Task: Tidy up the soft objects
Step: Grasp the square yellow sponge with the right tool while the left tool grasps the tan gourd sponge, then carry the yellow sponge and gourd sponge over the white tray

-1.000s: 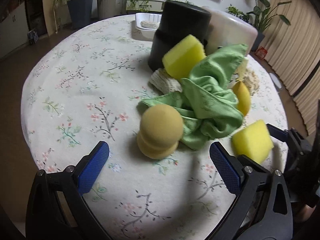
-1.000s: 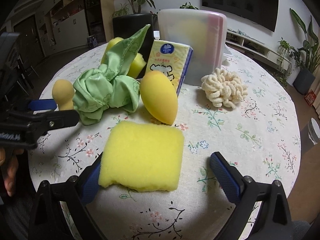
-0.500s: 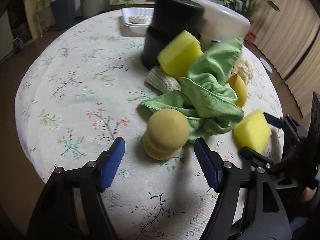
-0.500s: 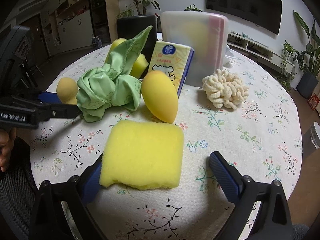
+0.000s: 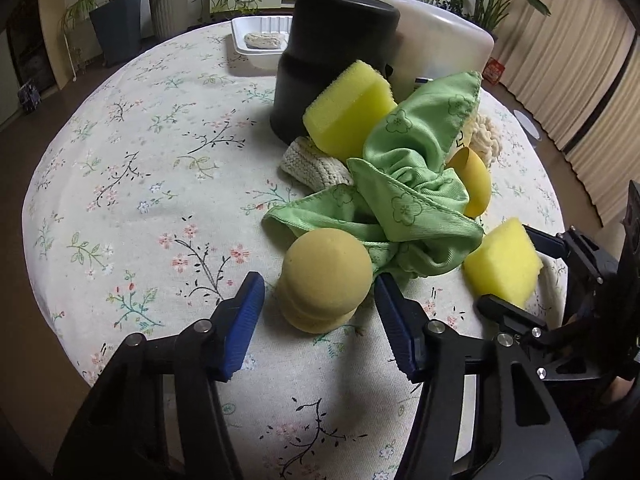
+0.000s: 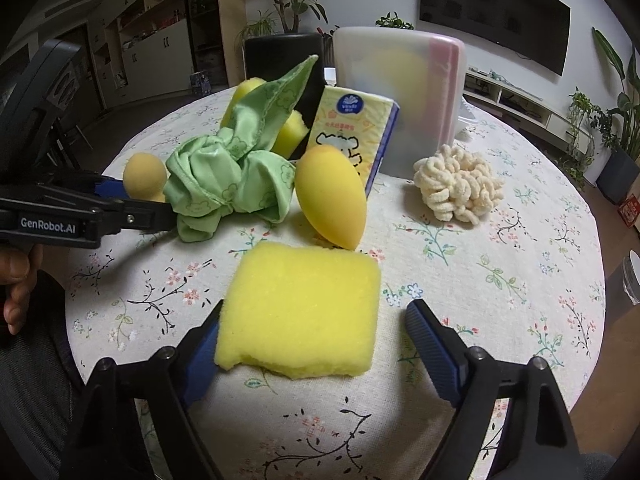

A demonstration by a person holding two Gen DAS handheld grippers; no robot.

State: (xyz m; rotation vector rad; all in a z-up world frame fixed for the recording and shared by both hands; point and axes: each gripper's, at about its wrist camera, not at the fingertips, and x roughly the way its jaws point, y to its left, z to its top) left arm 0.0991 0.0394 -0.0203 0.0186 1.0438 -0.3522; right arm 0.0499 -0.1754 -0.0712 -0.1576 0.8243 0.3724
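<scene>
A tan gourd-shaped sponge (image 5: 324, 276) stands on the floral tablecloth between the blue pads of my left gripper (image 5: 320, 316). The gripper is open, and its right pad is almost touching the sponge. Behind the sponge lies a crumpled green cloth (image 5: 408, 200). A flat yellow sponge (image 6: 304, 304) lies between the fingers of my right gripper (image 6: 316, 344), which is open. The left pad rests against the sponge's edge and the right pad stands apart. An orange egg-shaped sponge (image 6: 332, 196) stands just beyond it. Another yellow sponge (image 5: 348, 112) leans on a black container (image 5: 332, 60).
A white knit cloth (image 5: 312, 164) lies under the leaning sponge. A cream chenille ball (image 6: 456, 188), a tissue pack (image 6: 352, 132) and a translucent lidded box (image 6: 400, 92) stand at the back. A white tray (image 5: 260, 40) sits at the table's far edge. A hand (image 6: 16, 292) holds the left gripper.
My left gripper has moved forward around the tan sponge and its fingers have narrowed. The right gripper has stayed around the flat yellow sponge, almost still.
</scene>
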